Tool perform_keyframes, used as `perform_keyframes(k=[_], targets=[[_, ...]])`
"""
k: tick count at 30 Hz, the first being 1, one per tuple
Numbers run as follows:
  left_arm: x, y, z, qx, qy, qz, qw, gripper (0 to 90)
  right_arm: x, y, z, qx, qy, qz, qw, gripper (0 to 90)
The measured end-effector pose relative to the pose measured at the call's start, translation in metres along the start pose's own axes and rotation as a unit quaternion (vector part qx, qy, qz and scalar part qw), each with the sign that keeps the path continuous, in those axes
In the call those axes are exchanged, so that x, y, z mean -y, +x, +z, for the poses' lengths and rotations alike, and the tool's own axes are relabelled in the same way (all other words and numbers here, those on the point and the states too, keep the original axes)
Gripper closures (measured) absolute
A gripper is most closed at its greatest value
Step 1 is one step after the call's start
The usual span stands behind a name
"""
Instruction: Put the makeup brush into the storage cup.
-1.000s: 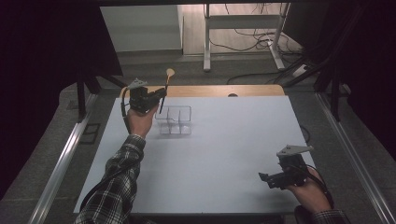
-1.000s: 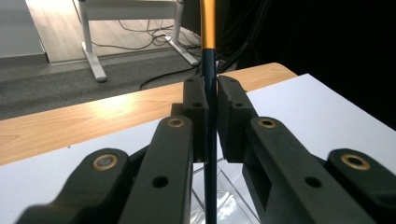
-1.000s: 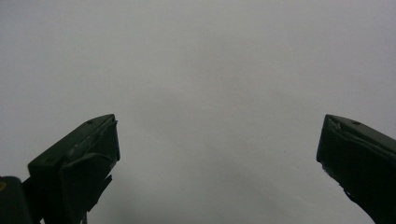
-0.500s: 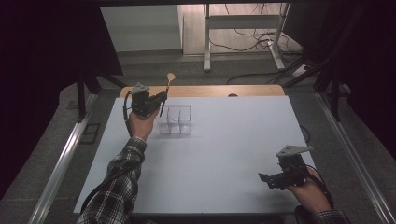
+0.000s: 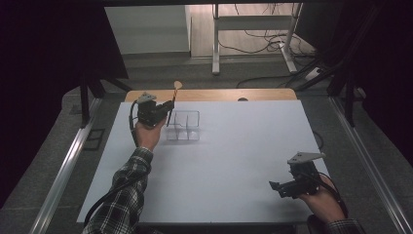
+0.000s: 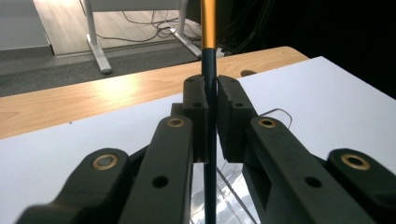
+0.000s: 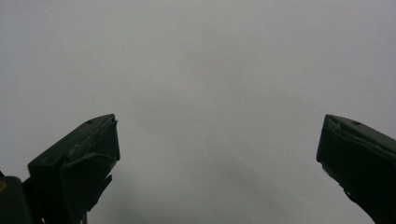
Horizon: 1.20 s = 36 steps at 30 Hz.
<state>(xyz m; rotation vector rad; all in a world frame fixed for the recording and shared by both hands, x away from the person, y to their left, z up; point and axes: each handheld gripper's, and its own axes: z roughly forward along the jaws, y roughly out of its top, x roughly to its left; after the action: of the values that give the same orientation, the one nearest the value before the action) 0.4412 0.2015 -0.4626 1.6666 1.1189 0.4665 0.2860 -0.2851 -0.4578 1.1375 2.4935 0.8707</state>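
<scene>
Looking down from the high view, we take the clear divided organizer (image 5: 182,126) as our landmark on the white counter (image 5: 234,165). Our left gripper (image 5: 164,108) sits just beside its left end, clamped on a slim spoon-like utensil (image 5: 174,95) with a dark shaft and an orange upper part; we hold it nearly upright, lower end aimed at the organizer's left compartment, probably so it can drop in standing. Whether the tip already touches the organizer we cannot tell. Our right gripper (image 5: 275,188) rests well apart from the organizer, at the near right of the counter, likely parked out of the way.

Moving to the left gripper view, the fingers (image 6: 196,102) are pressed tight on the utensil's dark shaft (image 6: 210,79), with the organizer's clear wall (image 6: 233,196) showing just below them.

In the right gripper view, the fingers (image 7: 79,158) stand wide apart over bare counter (image 7: 210,70), holding nothing.
</scene>
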Motion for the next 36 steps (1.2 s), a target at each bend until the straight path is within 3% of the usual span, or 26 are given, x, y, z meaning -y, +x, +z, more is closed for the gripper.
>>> perform_keyframes(k=[15, 18, 19, 20, 21, 24, 27, 36], targets=[[0.014, -0.002, 0.006, -0.002, 0.029, 0.005, 0.9996, 82.8, 0.000, 0.000, 0.001, -0.001, 0.002, -0.004, 1.0000, 0.0], [0.011, -0.003, 0.005, -0.008, 0.025, 0.008, 0.9996, 55.9, 0.000, 0.000, 0.001, -0.001, 0.003, -0.004, 1.0000, 0.0], [0.009, -0.004, 0.004, -0.011, 0.025, 0.011, 0.9996, 55.9, 0.000, 0.000, 0.001, -0.001, 0.003, -0.004, 1.0000, 0.0], [0.008, -0.005, 0.004, -0.014, 0.025, 0.017, 0.9995, 48.1, 0.000, 0.000, 0.001, -0.001, 0.002, -0.003, 1.0000, 0.0], [0.006, -0.006, 0.004, -0.016, 0.026, 0.020, 0.9993, 36.0, 0.000, 0.000, 0.001, -0.001, 0.002, -0.004, 1.0000, 0.0], [0.002, -0.006, 0.004, -0.013, 0.032, 0.014, 0.9993, 28.9, 0.000, 0.000, 0.001, -0.001, 0.002, -0.004, 1.0000, 0.0], [0.001, -0.007, 0.005, -0.014, 0.043, 0.016, 0.9988, 13.7, 0.000, 0.000, 0.001, 0.000, 0.001, -0.004, 1.0000, 0.0], [-0.002, -0.010, 0.005, 0.001, 0.060, 0.016, 0.9981, 6.0, 0.000, 0.000, 0.001, 0.000, 0.000, -0.002, 1.0000, 0.0]])
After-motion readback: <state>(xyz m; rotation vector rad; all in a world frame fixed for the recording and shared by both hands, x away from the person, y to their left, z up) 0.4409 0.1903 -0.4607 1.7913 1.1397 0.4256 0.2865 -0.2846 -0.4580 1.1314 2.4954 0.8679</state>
